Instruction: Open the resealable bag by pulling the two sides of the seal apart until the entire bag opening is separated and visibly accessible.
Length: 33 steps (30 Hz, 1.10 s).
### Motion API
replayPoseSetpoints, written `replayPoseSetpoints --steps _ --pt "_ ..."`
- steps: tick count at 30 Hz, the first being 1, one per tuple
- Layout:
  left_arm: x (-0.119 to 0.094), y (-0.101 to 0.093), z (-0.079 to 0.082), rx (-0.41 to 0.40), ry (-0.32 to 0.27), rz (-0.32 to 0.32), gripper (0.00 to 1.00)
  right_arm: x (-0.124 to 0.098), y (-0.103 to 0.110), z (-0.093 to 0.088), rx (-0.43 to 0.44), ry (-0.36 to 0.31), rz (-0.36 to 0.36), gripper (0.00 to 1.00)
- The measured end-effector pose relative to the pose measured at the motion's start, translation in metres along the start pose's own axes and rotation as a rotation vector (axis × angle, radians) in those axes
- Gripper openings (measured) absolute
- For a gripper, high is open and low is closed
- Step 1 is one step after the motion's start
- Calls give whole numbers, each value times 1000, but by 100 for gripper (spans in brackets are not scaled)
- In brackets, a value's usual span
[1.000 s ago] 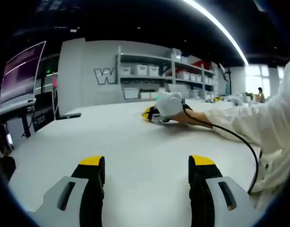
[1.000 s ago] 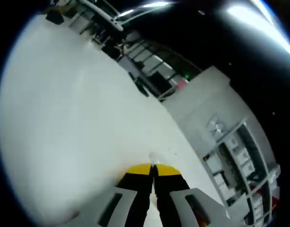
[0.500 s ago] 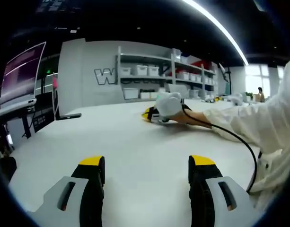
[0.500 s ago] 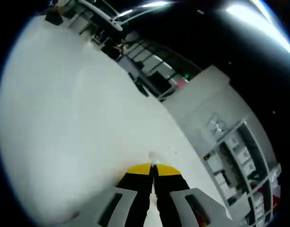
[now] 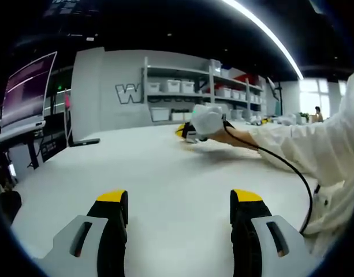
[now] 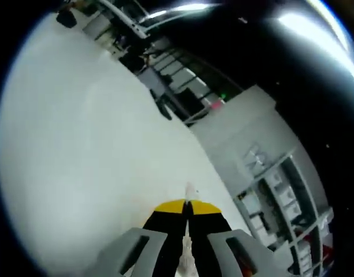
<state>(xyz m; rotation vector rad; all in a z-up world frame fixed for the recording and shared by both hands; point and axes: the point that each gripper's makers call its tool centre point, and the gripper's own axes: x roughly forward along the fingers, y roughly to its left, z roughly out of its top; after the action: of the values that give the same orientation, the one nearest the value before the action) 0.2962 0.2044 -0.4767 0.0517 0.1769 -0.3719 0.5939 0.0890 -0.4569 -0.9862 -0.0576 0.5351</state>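
At the bottom of the left gripper view, my left gripper (image 5: 178,199) stands open over the white table (image 5: 165,167), with nothing between its yellow-tipped jaws. Farther back, a white-gloved hand (image 5: 208,119) holds my right gripper (image 5: 182,130) just above the table. In the right gripper view my right gripper (image 6: 187,206) is shut. A thin pale sliver, apparently the edge of the clear resealable bag (image 6: 191,190), pokes out past its tips. I cannot make out the rest of the bag.
A person's white sleeve (image 5: 315,144) and a black cable (image 5: 292,173) cross the right side. Shelves with white bins (image 5: 182,86) line the back wall. A monitor (image 5: 23,92) stands at the left. A dark object (image 5: 84,141) lies on the table's far left.
The gloved hand has raised my right gripper slightly off the table and a little to the right. The right gripper view has tilted with it. My left gripper has stayed still.
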Motion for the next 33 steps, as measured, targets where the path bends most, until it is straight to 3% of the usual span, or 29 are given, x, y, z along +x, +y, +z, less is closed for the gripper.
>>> replayPoseSetpoints --steps 12,23,33 --pt "-2 0 1 6 0 3 72 -9 -19 4 22 -13 -40 0" --pt "-2 -5 6 18 -9 -4 72 -24 -54 13 31 -45 -120 0" --pt "-5 -7 10 28 -16 -3 72 -34 -61 12 67 -47 -128 0"
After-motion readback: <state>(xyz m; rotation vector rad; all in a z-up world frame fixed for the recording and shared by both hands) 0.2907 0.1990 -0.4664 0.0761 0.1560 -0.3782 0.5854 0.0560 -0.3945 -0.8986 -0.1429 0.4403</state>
